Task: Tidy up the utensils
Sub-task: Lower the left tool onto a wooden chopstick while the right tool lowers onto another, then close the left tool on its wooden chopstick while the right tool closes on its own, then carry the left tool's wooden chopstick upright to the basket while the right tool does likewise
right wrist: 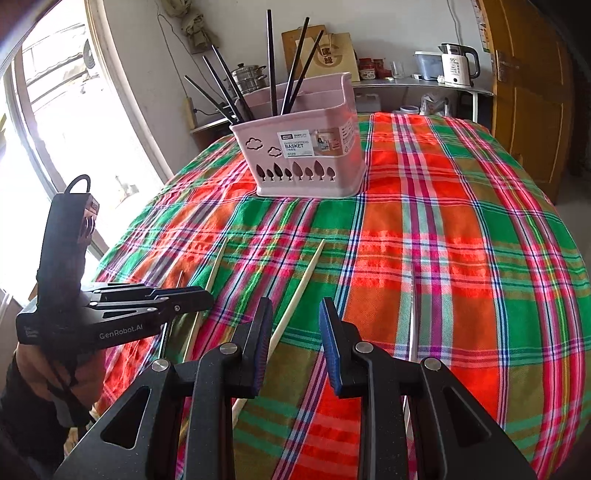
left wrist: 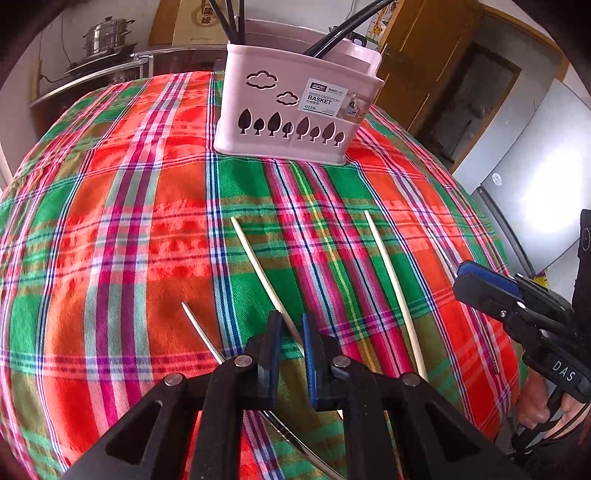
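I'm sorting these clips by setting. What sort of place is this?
Most likely a home kitchen or dining area: a stacked steel steamer pot and an electric kettle sit on side shelves, and a pink chopsticks basket stands on a plaid-clothed table.

Cloth: a checked tablecloth (right wrist: 461, 236) in red, green and pink covers the table.
Pot: a shiny steel steamer pot (left wrist: 107, 35) sits on a shelf at the back.
Kettle: a white kettle (right wrist: 458, 64) stands on a metal shelf (right wrist: 417, 85).
Door: a brown wooden door (right wrist: 532, 96) on the right.
Window: a bright window (right wrist: 48, 122) on the left.
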Tool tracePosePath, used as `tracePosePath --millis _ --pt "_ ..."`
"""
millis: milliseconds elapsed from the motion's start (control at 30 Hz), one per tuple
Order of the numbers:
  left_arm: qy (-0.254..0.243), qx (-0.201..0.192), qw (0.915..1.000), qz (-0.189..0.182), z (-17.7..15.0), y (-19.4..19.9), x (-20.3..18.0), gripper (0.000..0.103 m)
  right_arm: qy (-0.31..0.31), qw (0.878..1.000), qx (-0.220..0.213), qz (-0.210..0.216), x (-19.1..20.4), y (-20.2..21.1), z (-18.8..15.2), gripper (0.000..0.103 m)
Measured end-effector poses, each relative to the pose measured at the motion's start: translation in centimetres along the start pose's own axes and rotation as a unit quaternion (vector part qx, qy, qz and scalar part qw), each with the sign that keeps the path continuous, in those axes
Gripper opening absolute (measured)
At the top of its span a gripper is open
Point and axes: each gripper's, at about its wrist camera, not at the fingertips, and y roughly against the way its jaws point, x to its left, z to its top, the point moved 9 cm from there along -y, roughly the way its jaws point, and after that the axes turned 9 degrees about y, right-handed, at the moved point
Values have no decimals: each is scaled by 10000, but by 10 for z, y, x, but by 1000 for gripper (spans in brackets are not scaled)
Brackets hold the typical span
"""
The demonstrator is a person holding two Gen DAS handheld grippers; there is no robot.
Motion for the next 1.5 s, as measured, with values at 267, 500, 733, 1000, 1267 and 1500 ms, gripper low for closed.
tracePosePath --millis 267,500,733,1000,1267,1500 --pt "145 63 9998 148 22 -4 17 11 23 9988 469 -137 -7 -47 14 27" --pt "325 11 9988 370 48 -13 28 11 42 9982 519 -289 -12 -60 26 27" --pt "448 -36 9978 492 72 -27 35 12 -118 9966 681 -440 -25 -73 30 27" --pt "232 -64 9972 710 86 -37 31 12 29 9942 812 -707 -27 -83 33 15" --pt "167 -129 9958 887 91 -38 28 8 -87 9948 805 -616 -31 -83 36 4" --pt "189 -475 9974 504 102 -3 12 6 -130 9983 312 -474 -28 -55 59 4"
